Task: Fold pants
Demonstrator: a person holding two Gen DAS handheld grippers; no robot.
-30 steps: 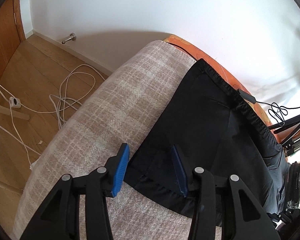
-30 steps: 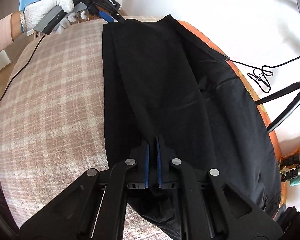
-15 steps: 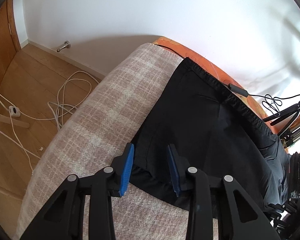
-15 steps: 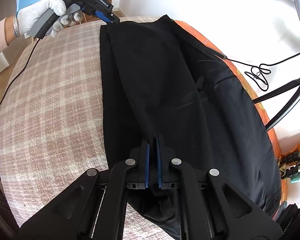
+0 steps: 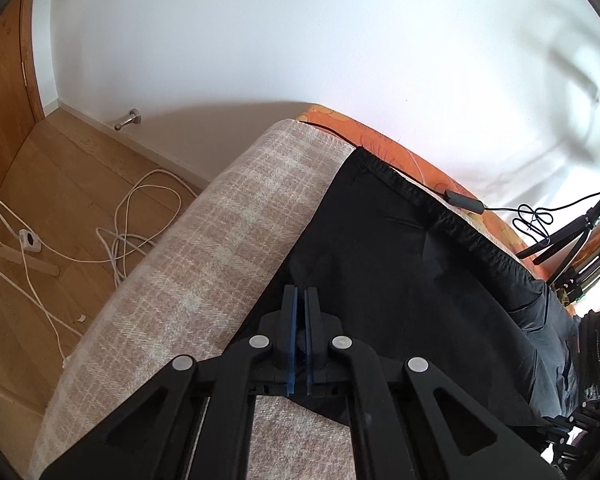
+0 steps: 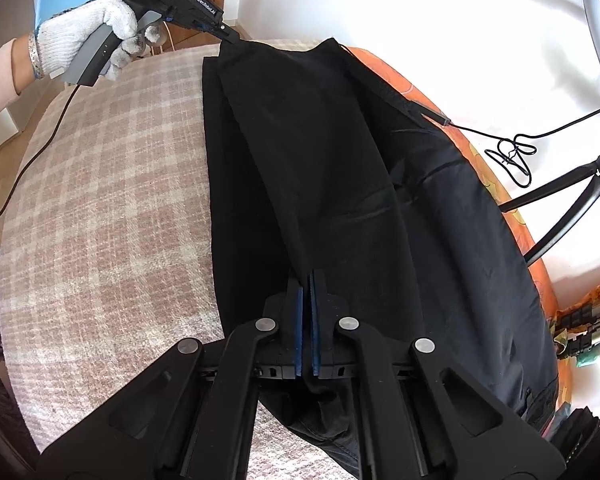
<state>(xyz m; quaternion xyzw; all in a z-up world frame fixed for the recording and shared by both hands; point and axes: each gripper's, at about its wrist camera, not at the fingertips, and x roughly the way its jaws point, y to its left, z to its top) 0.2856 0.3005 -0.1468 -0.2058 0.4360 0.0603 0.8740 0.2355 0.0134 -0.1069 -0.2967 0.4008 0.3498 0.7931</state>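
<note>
Black pants [image 5: 400,280] [image 6: 340,180] lie lengthwise on a pink plaid blanket [image 5: 220,240] [image 6: 100,220]. In the left wrist view my left gripper [image 5: 300,296] has its jaws closing to shut, with the pants' left edge pinched between the blue pads. The right wrist view shows this left gripper [image 6: 228,36] at the pants' far corner, held by a white-gloved hand [image 6: 88,36]. My right gripper [image 6: 307,280] is shut on a raised fold of the pants at the near end. A taut ridge of fabric runs between the two grips.
An orange sheet [image 5: 420,164] borders the blanket next to the white wall. A black cable [image 6: 508,152] and tripod legs [image 6: 560,208] are on the right. White cables [image 5: 140,216] lie on the wooden floor left of the bed.
My left gripper's jaws, wide apart over the pants' corner before, have closed onto the fabric. The right gripper stays shut on its fold, and the ridge between the grips has tightened.
</note>
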